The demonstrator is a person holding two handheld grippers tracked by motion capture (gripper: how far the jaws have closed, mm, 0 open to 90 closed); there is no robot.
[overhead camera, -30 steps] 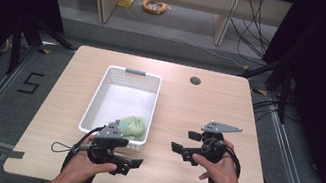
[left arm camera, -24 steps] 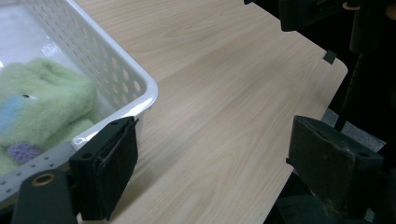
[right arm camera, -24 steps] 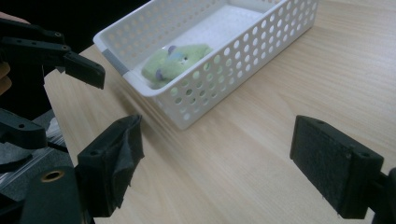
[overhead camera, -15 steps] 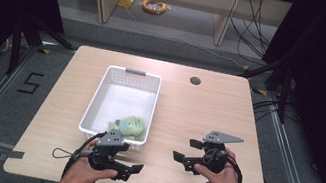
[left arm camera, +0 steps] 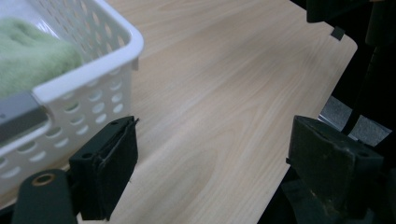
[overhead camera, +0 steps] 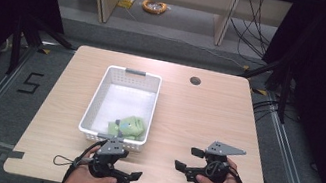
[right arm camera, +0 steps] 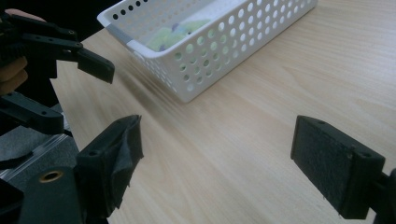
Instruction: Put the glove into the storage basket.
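Lengthwise away from the person lies the basket (overhead camera: 99, 95); both grippers' jaws gape, empty.

The counter (overhead camera: 206, 124) is a pale wood-grain top with rounded corners, standing on a grey floor (overhead camera: 291, 160) between metal rails. A small dark round hole (overhead camera: 195, 81) sits in its far edge, right of centre. Directly on the counter lies one white perforated basket (overhead camera: 99, 95), placed left of centre with its long sides running away from the near edge; it has a grey tab at each short end. Inside it, toward the near end, lies a bundle of green cloth (overhead camera: 128, 126). The right half of the counter is bare wood.
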